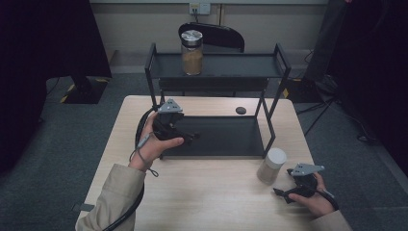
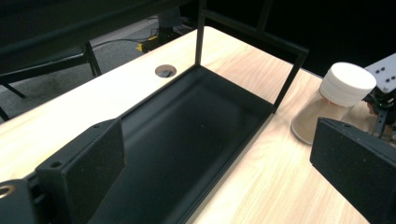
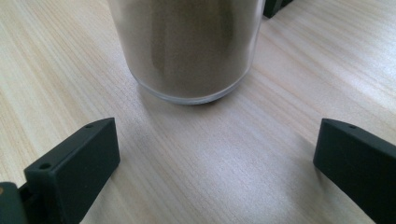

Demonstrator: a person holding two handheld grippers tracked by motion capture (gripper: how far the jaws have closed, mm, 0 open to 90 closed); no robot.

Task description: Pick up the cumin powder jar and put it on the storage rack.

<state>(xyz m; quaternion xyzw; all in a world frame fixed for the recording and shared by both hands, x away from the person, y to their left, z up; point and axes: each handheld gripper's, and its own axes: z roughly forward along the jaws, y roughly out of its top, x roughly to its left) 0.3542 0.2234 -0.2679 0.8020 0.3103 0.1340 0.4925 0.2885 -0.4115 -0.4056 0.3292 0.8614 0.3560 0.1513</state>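
Table [image 1: 202, 192]: we recorded a pale wood top carrying every item listed below.

Shelf rack [image 1: 219, 137]: black metal, two tiers, at twelve o'clock from the table's centre. Its lower tray sat directly on the wood; its upper tier held a metal-lidded jar [image 1: 192, 53] of brown powder near the left end.

White-lidded jar [image 1: 271, 165]: clear body with brown contents, upright on the table at four o'clock from the rack's front right leg, just outside it. We found it just beside the right gripper, apart from its jaws.

Left gripper [image 1: 192, 138]: held at the rack's left end, its jaws spread wide with nothing between them, over the lower tray.

Right gripper [image 1: 280, 192]: at five o'clock on the table, pointing toward the white-lidded jar; jaws parted wide, gripping nothing.

Cable hole [image 1: 240, 110]: small, dark, round, behind the rack.
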